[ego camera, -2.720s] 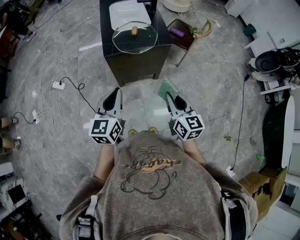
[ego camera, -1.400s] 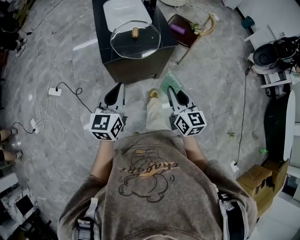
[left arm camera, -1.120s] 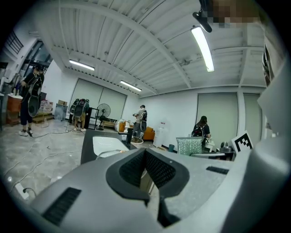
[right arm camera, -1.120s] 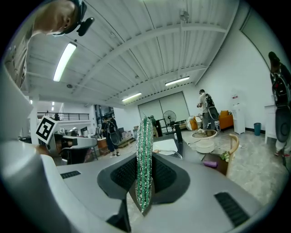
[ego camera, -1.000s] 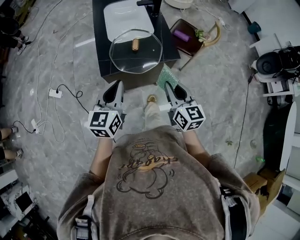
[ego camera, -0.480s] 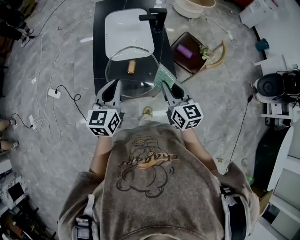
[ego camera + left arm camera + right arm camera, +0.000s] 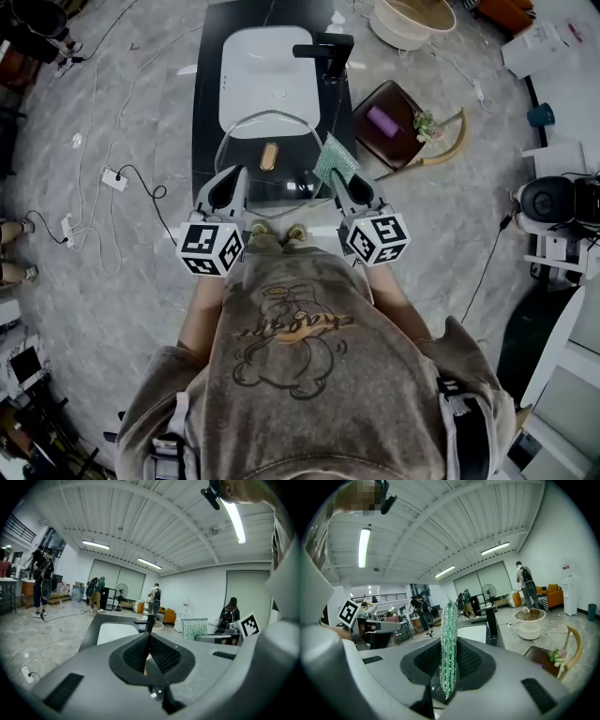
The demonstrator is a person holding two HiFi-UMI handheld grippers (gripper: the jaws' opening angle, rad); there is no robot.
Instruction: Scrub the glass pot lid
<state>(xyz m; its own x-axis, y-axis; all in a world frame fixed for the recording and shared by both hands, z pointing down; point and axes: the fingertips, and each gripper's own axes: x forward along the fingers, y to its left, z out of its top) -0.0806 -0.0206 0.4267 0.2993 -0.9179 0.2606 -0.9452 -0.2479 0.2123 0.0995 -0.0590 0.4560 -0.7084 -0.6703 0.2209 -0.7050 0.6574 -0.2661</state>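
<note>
Right tool [image 7: 339,180] clamps a green scouring pad [image 7: 335,159], poised to scrub the glass pot lid [image 7: 274,139] just ahead; left tool [image 7: 228,185] sits closed, empty.

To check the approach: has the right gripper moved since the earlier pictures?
Yes. The right gripper, holding the green scrub pad, came forward: earlier over floor short of the black counter, now over its near edge beside the glass lid.

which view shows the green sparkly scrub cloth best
Right gripper view: the green sparkly scrub cloth sits close up, clamped edge-on between the jaws. The head view shows its flat face, small; the left gripper view, a distant patch.
</note>
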